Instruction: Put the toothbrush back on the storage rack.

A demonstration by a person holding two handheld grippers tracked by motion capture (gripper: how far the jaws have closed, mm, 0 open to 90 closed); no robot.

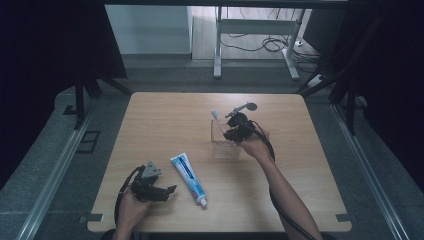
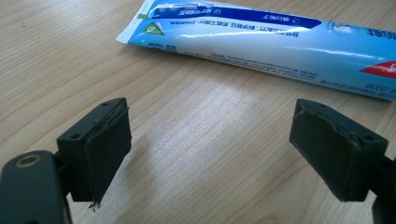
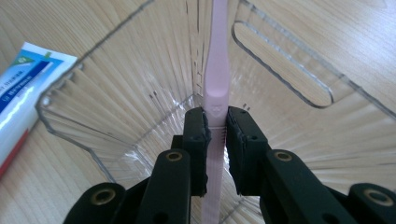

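A clear plastic holder (image 1: 225, 142) stands near the table's middle. My right gripper (image 1: 231, 134) hangs over its mouth, shut on the handle of a pink toothbrush (image 3: 216, 88) that reaches down inside the holder (image 3: 116, 107); the white brush head (image 1: 214, 114) sticks up behind it. A blue and white toothpaste tube (image 1: 188, 178) lies flat at the front, cap toward me. Just left of it my left gripper (image 1: 169, 192) rests low over the wood, open, with bare table between its pads (image 2: 109, 149) and the tube (image 2: 261, 39) a little ahead.
The wooden table (image 1: 300, 165) has free surface on the right and at the back left. Beyond the far edge stand white desk legs (image 1: 218, 45) and cables on the floor. Dark curtains and stands flank both sides.
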